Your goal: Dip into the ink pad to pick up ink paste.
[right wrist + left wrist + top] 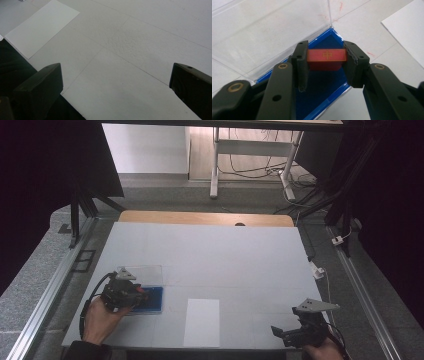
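Left gripper (pixel 326 58) clamped a red block (pixel 327 55) over the blue tray (pixel 322 87), seen up close; right gripper (pixel 116 82) gaped wide, empty, above the white table (pixel 225 255), grey floor beyond.

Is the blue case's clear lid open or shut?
Open: the clear lid is swung back from the blue case, baring its inside.
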`<state>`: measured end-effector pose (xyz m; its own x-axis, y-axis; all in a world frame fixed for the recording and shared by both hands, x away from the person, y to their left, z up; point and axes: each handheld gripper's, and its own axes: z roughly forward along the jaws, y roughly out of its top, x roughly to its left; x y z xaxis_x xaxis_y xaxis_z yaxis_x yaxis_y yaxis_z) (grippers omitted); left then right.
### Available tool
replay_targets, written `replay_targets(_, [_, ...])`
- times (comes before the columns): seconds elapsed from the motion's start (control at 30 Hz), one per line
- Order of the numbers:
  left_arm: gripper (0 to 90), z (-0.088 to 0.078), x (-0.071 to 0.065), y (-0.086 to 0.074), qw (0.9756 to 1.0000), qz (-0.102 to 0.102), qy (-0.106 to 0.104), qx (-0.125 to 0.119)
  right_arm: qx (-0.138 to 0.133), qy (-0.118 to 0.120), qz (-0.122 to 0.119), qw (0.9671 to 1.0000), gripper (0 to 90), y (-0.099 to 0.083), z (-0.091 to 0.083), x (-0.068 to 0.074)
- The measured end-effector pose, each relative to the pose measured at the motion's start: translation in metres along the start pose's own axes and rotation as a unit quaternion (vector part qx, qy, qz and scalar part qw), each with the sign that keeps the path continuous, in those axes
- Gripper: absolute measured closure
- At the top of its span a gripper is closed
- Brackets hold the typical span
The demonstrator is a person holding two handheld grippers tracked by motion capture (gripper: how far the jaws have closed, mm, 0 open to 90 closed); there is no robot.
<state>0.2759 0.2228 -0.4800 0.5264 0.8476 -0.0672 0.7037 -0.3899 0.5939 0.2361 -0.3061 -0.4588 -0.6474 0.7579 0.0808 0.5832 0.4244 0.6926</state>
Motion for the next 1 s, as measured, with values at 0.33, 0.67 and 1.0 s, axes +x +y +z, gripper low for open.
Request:
replay_targets(0.33, [58.5,0.008,0.005,-0.003,0.9999,0.001,0.001,0.015,0.000,0.000,-0.001,1.0000,0.0,0.000,0.000,0.000])
replay_targets(0.67, [58.5,0.013,0.006,-0.001,0.9999,0.006,0.005,0.014,0.000,0.000,-0.001,1.0000,0.0,0.000,0.000,0.000])
replay_targets(1.0, [58.6,0.020,0.005,0.001,0.9996,0.013,-0.002,0.025,0.000,0.000,0.000,1.0000,0.0,0.000,0.000,0.000])
